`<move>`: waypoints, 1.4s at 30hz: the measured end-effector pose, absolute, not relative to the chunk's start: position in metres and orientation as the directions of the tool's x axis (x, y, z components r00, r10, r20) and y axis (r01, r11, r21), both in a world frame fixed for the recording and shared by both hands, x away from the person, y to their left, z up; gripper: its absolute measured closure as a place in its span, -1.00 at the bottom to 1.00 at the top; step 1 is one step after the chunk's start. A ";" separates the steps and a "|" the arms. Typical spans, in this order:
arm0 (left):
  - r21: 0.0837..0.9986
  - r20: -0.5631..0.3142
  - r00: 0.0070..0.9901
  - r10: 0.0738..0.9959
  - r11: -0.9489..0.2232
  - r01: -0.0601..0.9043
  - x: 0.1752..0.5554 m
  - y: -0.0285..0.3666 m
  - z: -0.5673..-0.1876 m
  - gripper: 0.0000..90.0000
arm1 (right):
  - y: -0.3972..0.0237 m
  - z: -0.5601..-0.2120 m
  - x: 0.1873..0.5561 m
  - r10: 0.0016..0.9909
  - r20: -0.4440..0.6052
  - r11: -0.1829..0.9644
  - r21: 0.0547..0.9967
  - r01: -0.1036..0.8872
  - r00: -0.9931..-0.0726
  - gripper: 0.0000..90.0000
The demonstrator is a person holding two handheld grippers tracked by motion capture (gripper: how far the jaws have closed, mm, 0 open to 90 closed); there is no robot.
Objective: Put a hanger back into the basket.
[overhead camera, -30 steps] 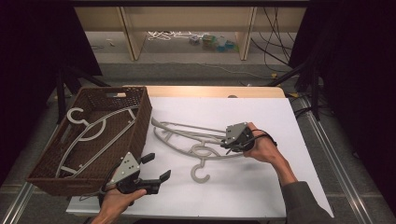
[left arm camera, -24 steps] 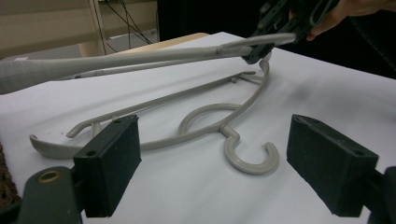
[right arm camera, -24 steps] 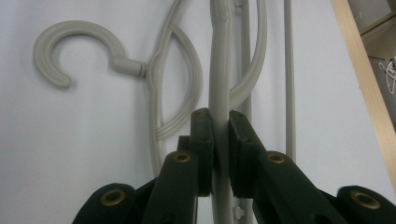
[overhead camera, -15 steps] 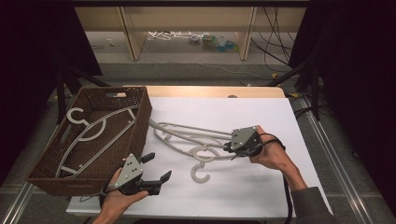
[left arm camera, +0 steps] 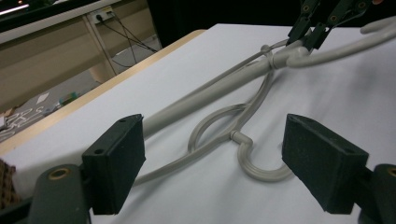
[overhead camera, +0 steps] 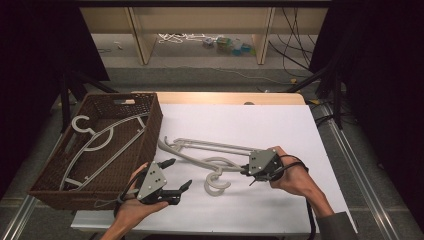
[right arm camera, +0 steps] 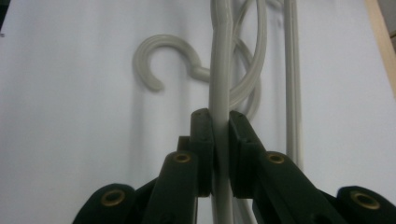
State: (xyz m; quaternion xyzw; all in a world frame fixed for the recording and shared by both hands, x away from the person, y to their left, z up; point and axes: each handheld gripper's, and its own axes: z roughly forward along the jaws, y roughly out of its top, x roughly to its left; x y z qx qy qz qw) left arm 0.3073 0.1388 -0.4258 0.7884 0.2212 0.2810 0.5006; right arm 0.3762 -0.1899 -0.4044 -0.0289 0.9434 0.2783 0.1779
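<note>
Two grey plastic hangers (overhead camera: 210,148) lie tangled on the white table (overhead camera: 280,125), one hook (overhead camera: 216,186) curling toward the front edge. My right gripper (overhead camera: 246,171) is shut on one hanger's arm (right arm camera: 219,70), which runs straight up between its pads (right arm camera: 201,140); the hook (right arm camera: 159,51) lies beyond to the left. My left gripper (overhead camera: 181,172) hovers at the front left beside the basket, open. Its jaws have just been closing a little, with nothing between them. Over the left gripper (left arm camera: 219,158) I see the hangers (left arm camera: 210,93) on the table ahead and the right gripper (left arm camera: 313,32) farther off.
A brown wicker basket (overhead camera: 152,131) stands at the table's left edge with more grey hangers (overhead camera: 100,141) lying in it. A wooden strip borders the table's far edge (overhead camera: 215,98). Shelves and cables sit on the floor behind.
The right gripper has drawn the held hanger toward the front edge and slightly right. The left gripper has shifted a little right and up, its jaws slightly narrower.
</note>
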 end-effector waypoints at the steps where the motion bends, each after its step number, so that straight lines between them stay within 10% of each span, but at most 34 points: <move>1: 0.905 0.239 0.748 0.619 -0.422 0.059 0.309 0.135 -0.425 -0.51 | -0.190 -0.406 0.374 0.050 -0.347 0.846 0.513 -0.145 -0.937 0.84; 15: 0.760 0.384 0.817 0.431 -0.649 -0.015 0.325 0.091 -0.429 -0.32 | -0.192 -0.408 0.354 0.027 -0.317 0.840 0.521 -0.150 -0.948 0.84; 32: 0.664 0.435 0.873 0.221 -0.733 -0.145 0.334 0.079 -0.425 0.50 | -0.189 -0.404 0.347 -0.005 -0.310 0.828 0.531 -0.178 -0.951 0.84; 42: 0.616 0.467 0.873 0.142 -0.760 -0.206 0.330 0.077 -0.412 0.66 | -0.195 -0.398 0.348 0.003 -0.317 0.807 0.560 -0.185 -0.948 0.80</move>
